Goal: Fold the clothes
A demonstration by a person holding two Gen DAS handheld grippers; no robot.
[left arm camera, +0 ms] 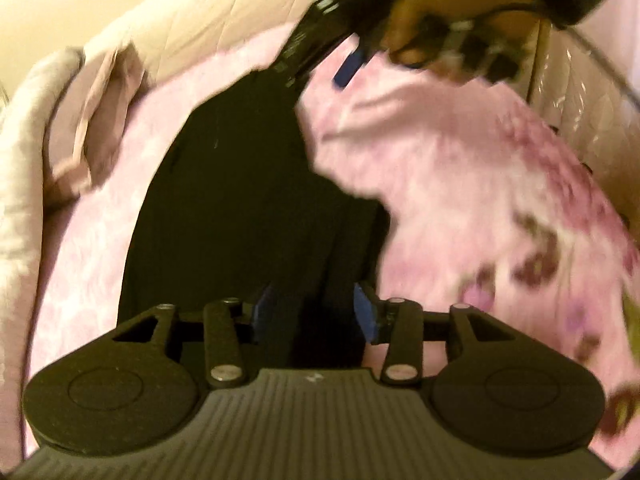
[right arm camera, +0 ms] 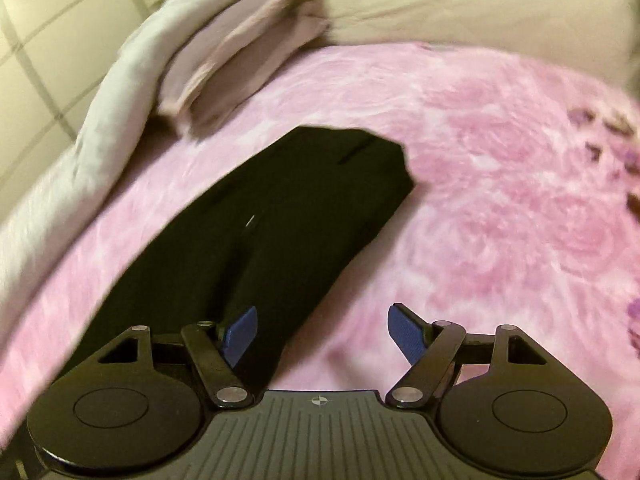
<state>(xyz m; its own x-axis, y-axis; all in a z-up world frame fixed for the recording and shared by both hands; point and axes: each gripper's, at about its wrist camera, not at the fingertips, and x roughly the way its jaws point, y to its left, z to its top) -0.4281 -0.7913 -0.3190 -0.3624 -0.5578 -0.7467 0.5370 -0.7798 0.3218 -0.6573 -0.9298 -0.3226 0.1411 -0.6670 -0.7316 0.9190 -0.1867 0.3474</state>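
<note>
With the black trousers (right arm camera: 256,224) lying flat ahead of both, the left gripper (left arm camera: 316,314) half-open astride a fold and the right gripper (right arm camera: 322,334) wide and empty should pinch matching edges evenly.

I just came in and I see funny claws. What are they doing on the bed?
A person is folding clothes with a grabber in each hand. Black trousers lie long and narrow on the pink blanket. The left gripper sits over their near end with cloth between its fingers; whether it pinches is unclear. The right gripper is open and holds nothing. Folded clothes wait at the far edge.
</note>
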